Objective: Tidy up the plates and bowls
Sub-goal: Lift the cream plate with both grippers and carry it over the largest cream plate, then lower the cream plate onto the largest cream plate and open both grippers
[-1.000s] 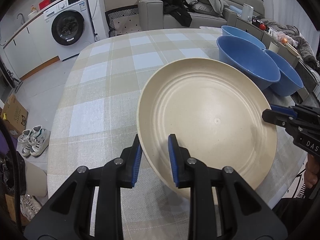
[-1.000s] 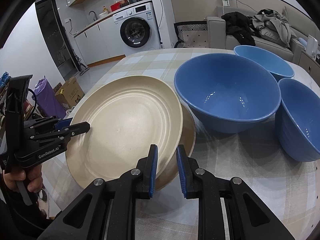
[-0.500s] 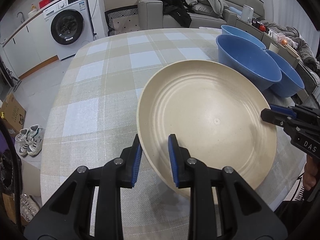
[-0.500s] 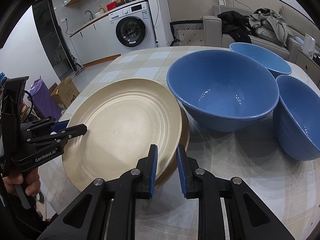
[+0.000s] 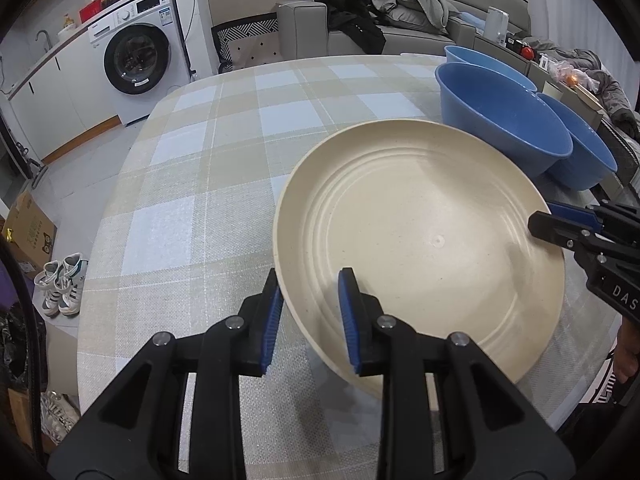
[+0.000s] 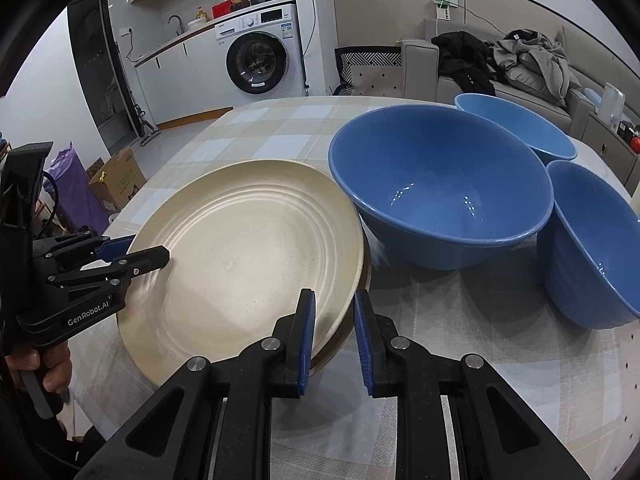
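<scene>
A large cream plate (image 5: 420, 232) (image 6: 248, 248) is over the checked table (image 5: 200, 184), gripped from two sides. My left gripper (image 5: 310, 292) is shut on its near-left rim, one pad outside and one inside. My right gripper (image 6: 334, 320) is shut on the opposite rim. A darker plate (image 6: 363, 276) lies under the cream one, with only a thin edge showing. Three blue bowls stand beside the plates: a big one (image 6: 440, 184), one behind it (image 6: 516, 128) and one to the right (image 6: 592, 248).
The big bowl's wall almost touches the plate's far rim. The table's rounded edge (image 5: 104, 264) drops to the floor, where shoes (image 5: 62, 284) and a cardboard box (image 6: 120, 178) lie. A washing machine (image 5: 136, 60) and a sofa with clothes (image 5: 400, 4) stand beyond the table.
The cream plate has shifted slightly to sit more squarely over the plate beneath, so less of the lower rim shows. Both grippers keep their hold.
</scene>
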`<action>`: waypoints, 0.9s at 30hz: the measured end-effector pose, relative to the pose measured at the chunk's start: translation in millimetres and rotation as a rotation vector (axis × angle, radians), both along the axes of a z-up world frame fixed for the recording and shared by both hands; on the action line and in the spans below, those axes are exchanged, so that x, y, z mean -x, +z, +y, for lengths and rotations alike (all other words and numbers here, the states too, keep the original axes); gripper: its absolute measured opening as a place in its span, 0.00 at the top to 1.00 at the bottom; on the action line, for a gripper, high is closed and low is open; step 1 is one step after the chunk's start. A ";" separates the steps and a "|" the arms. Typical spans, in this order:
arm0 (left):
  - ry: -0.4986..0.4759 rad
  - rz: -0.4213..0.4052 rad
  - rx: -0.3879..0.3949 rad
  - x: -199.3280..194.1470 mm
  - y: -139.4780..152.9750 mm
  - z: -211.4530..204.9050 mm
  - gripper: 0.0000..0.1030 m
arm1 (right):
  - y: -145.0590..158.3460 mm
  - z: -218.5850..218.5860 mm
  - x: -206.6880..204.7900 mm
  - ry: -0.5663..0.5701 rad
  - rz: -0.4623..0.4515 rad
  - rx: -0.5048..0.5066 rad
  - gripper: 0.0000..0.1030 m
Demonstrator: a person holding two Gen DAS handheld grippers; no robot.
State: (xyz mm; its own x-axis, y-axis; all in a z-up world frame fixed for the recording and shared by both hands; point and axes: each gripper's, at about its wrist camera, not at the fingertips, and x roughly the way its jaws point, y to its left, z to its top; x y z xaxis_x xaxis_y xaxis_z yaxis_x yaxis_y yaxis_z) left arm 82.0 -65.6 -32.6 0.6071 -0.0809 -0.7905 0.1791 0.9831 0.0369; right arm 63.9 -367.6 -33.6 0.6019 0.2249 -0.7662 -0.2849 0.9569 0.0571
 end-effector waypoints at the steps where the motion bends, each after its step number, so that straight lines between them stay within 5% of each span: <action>1: 0.000 0.000 -0.003 0.8 0.2 -0.8 0.77 | -0.2 1.4 1.2 0.000 -0.005 0.012 0.80; 14: -0.013 0.001 -0.040 0.5 -5.9 -7.8 0.75 | -5.9 12.1 5.3 -0.008 -0.038 0.117 0.80; 27: -0.019 0.015 -0.034 -1.7 -3.8 -5.1 0.71 | 1.6 3.1 7.8 0.001 -0.022 0.068 0.77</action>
State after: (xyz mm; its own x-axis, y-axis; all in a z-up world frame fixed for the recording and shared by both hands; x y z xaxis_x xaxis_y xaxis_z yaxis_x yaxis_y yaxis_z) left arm 83.7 -70.7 -36.3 0.5936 -0.0651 -0.8021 0.1980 0.9779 0.0672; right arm 56.1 -364.6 -32.1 0.6187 0.1735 -0.7662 -0.2863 0.9580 -0.0143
